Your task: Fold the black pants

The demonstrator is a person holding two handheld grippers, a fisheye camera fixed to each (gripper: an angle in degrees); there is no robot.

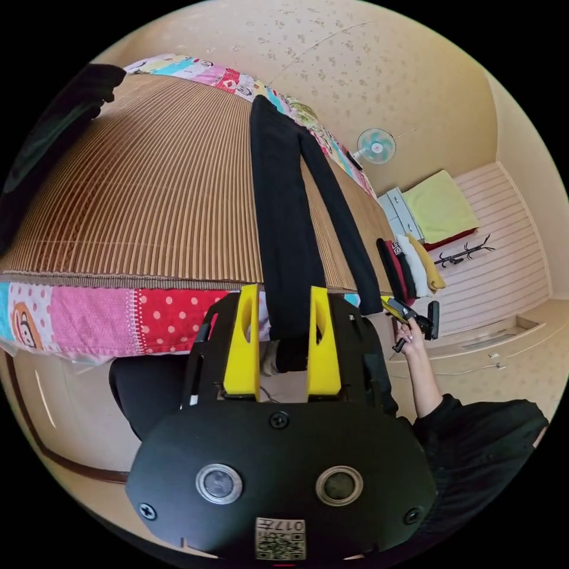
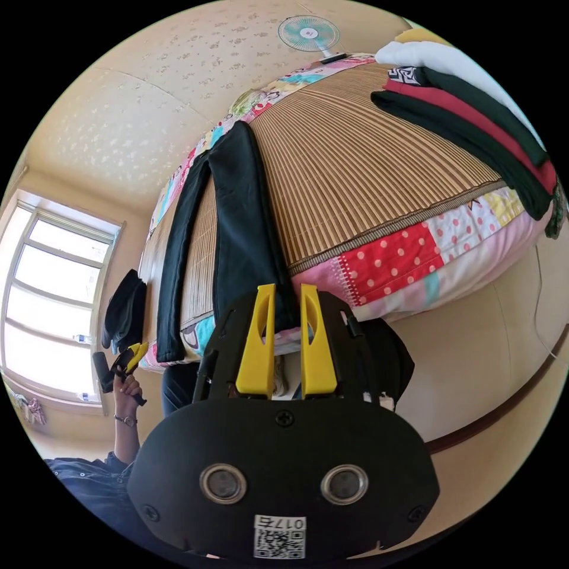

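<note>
Though small, label (image 1: 280, 538) below left claw (image 1: 284, 290)

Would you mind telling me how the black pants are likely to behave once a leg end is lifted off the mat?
The black pants lie flat and follow the bed's edge where the leg ends hang over, so they are probably floppy and will drape from one claw. The cloth looks thin, so likely light. On the ribbed woven mat they may drag rather than slide freely.

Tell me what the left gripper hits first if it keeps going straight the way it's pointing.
Probably the black pants: the left gripper has its jaws open astride the leg end hanging over the bed edge, though depth is unclear.
</note>
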